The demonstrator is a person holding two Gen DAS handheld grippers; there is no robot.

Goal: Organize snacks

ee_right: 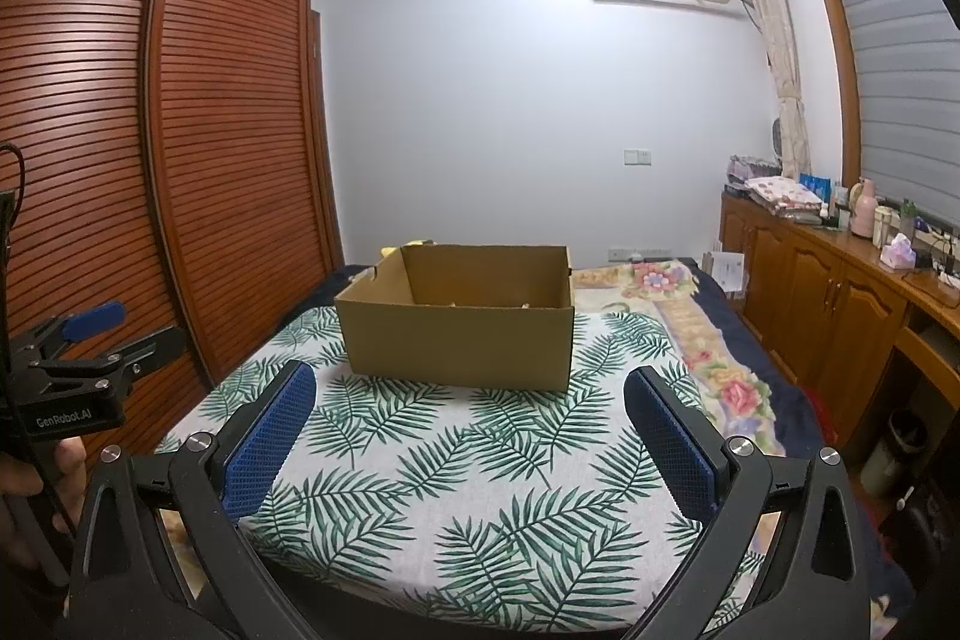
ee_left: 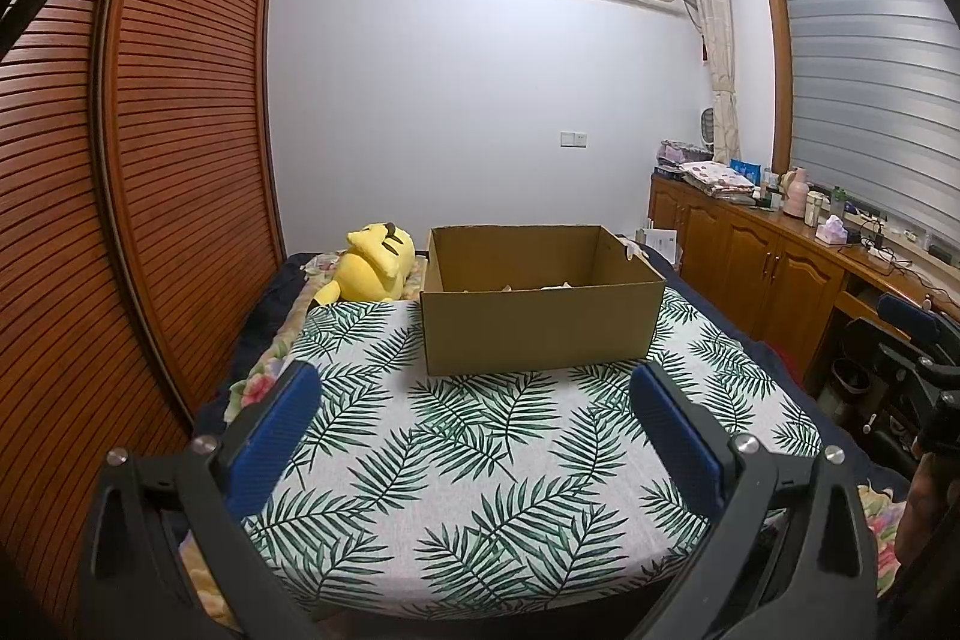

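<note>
An open brown cardboard box (ee_left: pixel 540 322) (ee_right: pixel 459 340) stands on a leaf-print cloth (ee_left: pixel 468 466) (ee_right: pixel 474 466) spread over a bed. Only pale scraps of its contents (ee_left: pixel 549 287) show above the front wall. My left gripper (ee_left: pixel 474 400) hovers over the cloth short of the box, open, with nothing between its blue pads. My right gripper (ee_right: pixel 471 400) is likewise open and empty, also short of the box. In the right wrist view the left gripper's body (ee_right: pixel 72 370) appears at the left edge, held by a hand (ee_right: pixel 36 478).
A yellow plush toy (ee_left: pixel 375 268) lies behind the box on the left. A slatted wooden wardrobe (ee_left: pixel 150 148) (ee_right: pixel 180 148) runs along the left side. Wooden cabinets (ee_left: pixel 774 274) (ee_right: pixel 840 304) with clutter on top line the right wall. A floral blanket (ee_right: pixel 690 328) lies right of the cloth.
</note>
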